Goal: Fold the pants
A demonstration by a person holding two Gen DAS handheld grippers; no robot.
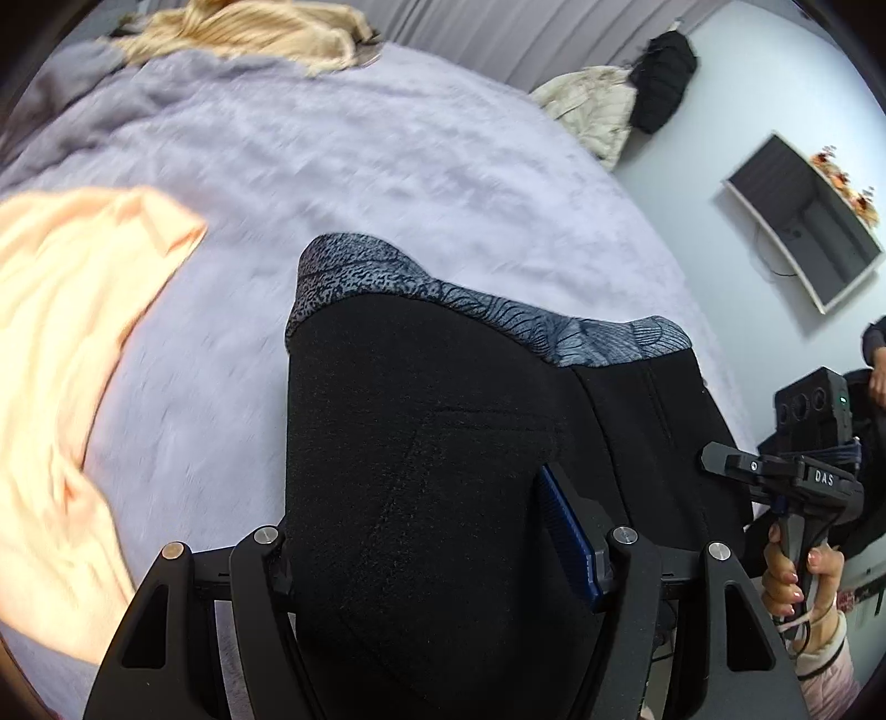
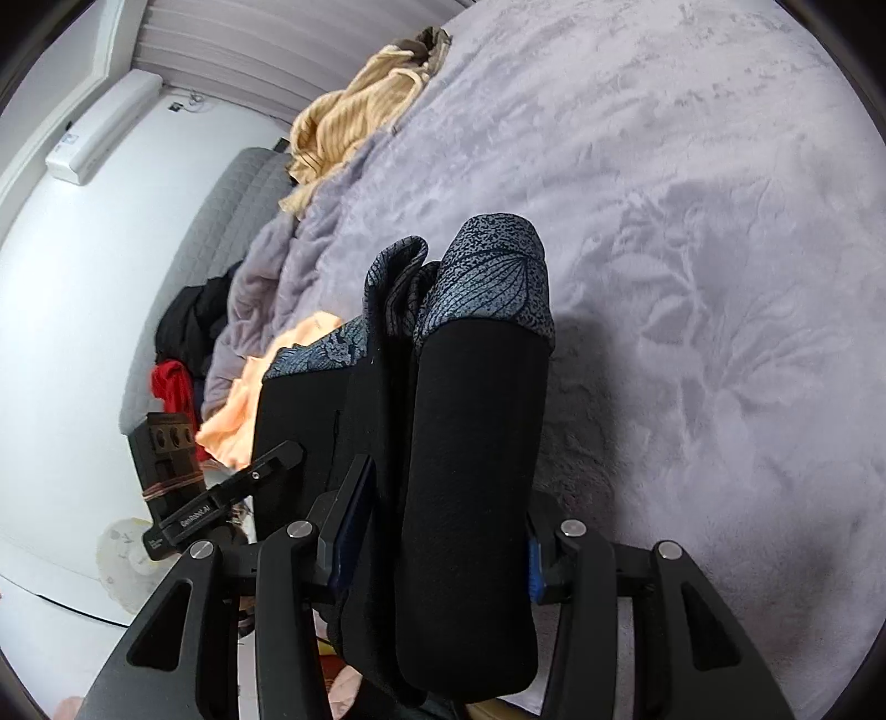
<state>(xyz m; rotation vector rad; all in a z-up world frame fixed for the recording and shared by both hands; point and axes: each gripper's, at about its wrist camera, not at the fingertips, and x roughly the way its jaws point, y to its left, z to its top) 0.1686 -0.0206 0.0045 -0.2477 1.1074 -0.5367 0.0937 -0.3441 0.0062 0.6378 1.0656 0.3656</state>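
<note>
the left gripper (image 1: 437, 554) holds a thick fold of the black fleece pants with a blue-grey leaf-print waistband (image 1: 421, 443); its two black jaws stand partly apart with the bunched cloth filling the gap between them, and one blue ribbed pad (image 1: 570, 537) shows pressed against the fabric's right edge. ahead of this gripper the patterned band lies across the top of the fold, and beyond it spreads the pale lilac plush blanket (image 1: 387, 155). to the left of the gripper a peach-orange garment (image 1: 61, 332) lies on the blanket, blurred. far ahead a tan ribbed garment (image 1: 249, 33) sits at the blanket's far edge.

to the right of the left gripper, the right gripper (image 1: 714, 459) appears from the side, its handle gripped by a hand (image 1: 797, 576) with painted nails and a pale pink cuff.

in the right wrist view, the right gripper (image 2: 437, 554) grips another rolled bundle of the same pants, jaws partway closed on the thick cloth, blue pads touching it on both sides. the printed band stands at the top of the bundle ahead of the jaws. the blanket lies to the right of and beyond this gripper. to its left, the left gripper's black finger reaches the pants' other side.
</note>
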